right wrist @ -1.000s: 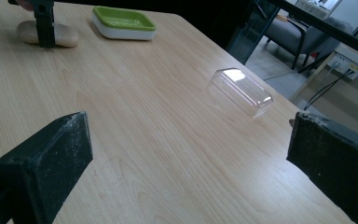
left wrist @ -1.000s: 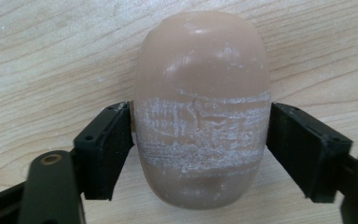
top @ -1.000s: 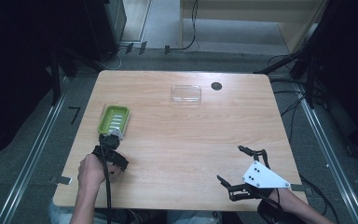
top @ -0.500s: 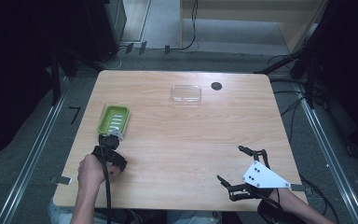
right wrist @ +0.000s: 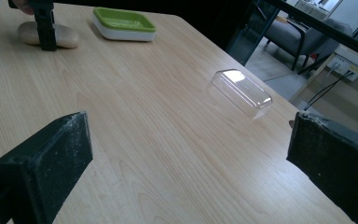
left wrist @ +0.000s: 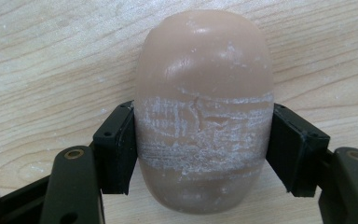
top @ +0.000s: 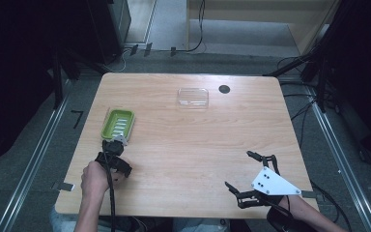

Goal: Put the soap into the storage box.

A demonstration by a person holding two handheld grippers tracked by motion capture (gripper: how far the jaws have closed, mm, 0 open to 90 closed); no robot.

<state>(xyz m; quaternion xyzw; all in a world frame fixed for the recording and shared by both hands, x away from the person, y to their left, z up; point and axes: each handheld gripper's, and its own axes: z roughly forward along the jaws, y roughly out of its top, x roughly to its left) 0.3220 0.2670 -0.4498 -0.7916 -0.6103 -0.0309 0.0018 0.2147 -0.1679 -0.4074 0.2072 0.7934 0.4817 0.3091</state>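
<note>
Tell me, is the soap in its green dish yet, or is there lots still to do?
Not yet. Done so far: the left gripper has just closed on the soap, which lies on the table beside the green dish. In hand: that grip. Probably left: lifting the soap into the empty dish, and maybe fitting the clear lid, which sits far across the table. The right gripper waits open, holding nothing.

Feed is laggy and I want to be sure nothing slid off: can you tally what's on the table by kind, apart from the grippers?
Soap bar, clamped in the left gripper: 1
Green soap dish: 1
Clear plastic lid: 1
Total: 3
</note>
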